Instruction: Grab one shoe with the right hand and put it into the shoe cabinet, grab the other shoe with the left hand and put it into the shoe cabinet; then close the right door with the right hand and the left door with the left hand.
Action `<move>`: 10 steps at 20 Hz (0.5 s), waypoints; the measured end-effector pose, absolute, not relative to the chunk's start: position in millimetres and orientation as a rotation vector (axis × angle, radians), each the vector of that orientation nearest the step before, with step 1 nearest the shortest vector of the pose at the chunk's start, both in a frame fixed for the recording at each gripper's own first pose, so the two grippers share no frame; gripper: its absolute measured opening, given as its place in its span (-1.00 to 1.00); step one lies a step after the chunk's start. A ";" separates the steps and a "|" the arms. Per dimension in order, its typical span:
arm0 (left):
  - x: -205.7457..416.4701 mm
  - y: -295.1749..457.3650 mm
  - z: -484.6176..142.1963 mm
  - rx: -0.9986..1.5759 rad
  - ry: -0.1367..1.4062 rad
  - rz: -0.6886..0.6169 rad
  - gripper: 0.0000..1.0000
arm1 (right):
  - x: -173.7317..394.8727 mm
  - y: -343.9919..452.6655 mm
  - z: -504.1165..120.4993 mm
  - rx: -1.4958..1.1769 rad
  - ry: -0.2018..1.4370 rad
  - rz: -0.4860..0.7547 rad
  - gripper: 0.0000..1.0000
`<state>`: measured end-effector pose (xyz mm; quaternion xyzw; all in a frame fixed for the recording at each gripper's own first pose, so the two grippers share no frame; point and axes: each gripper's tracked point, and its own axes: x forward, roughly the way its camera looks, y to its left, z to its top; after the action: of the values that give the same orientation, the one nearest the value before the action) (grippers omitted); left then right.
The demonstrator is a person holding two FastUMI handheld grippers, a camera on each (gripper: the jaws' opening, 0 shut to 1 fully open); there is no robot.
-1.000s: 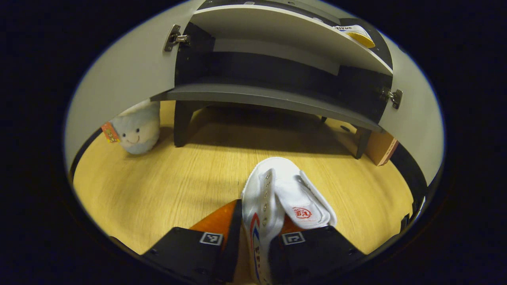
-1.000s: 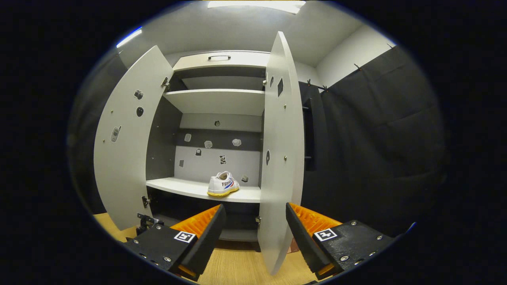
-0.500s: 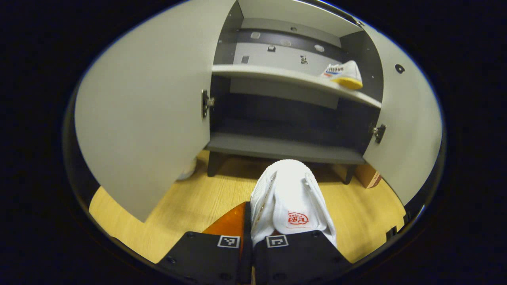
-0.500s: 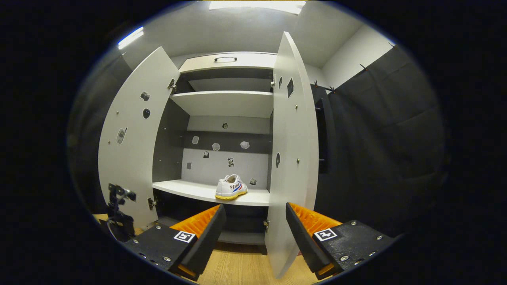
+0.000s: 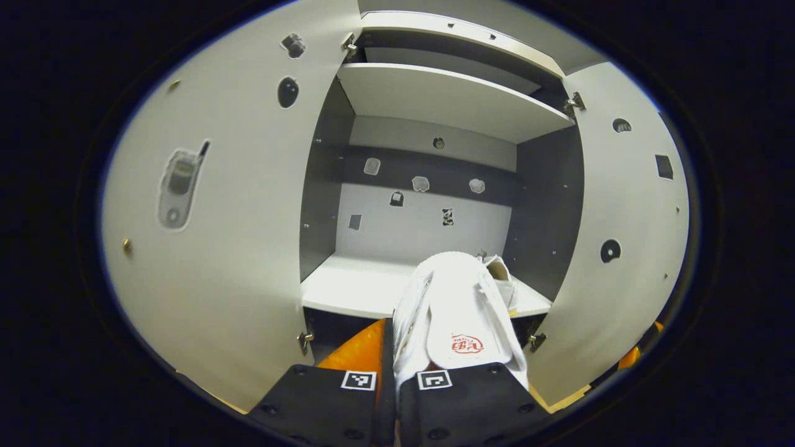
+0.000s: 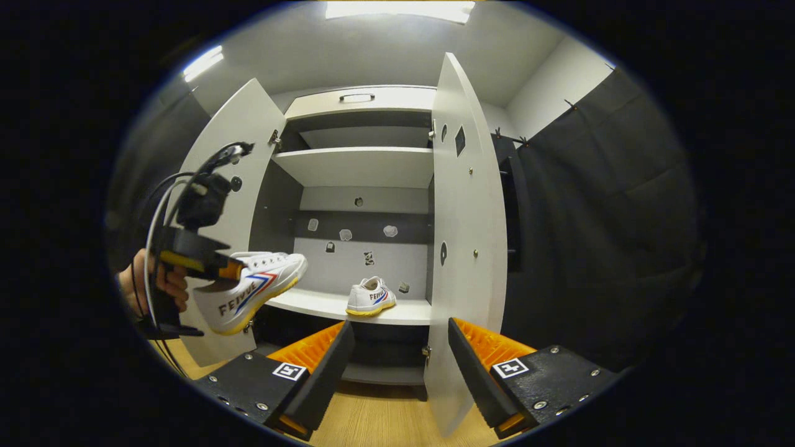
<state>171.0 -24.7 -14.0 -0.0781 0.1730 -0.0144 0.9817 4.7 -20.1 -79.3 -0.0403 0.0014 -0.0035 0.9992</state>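
My left hand-held gripper [image 5: 397, 385] is clamped on the soft, light shoe [image 5: 456, 310] at its heel collar, in front of the cabinet shelf [image 5: 348, 288], while my right hand-held gripper [image 6: 397, 360] hangs open and empty.

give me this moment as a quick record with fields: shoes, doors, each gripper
shoe on shelf: white shoe, right part of the middle shelf
second shoe: held shoe, in the air before the cabinet
left door: open
right door: open
left hand-held gripper: shut on the held shoe
right hand-held gripper: open, empty
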 end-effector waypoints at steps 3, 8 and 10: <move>242.8 -27.2 -15.4 -0.142 0.405 -0.020 -0.80 | -1.0 -20.9 -71.2 -0.075 -0.007 -0.016 0.87; 329.2 -21.2 -72.4 -0.086 0.555 0.039 -0.80 | -7.6 -27.5 -73.1 -0.082 0.013 -0.029 0.86; 348.0 -18.4 -97.1 -0.063 0.621 0.069 -0.80 | -9.3 -29.7 -73.7 -0.094 0.020 -0.032 0.87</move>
<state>348.0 -18.4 -97.1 -0.0308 0.3055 0.0340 0.9511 -9.3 -29.7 -73.7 -0.0470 0.0099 -0.0160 0.9987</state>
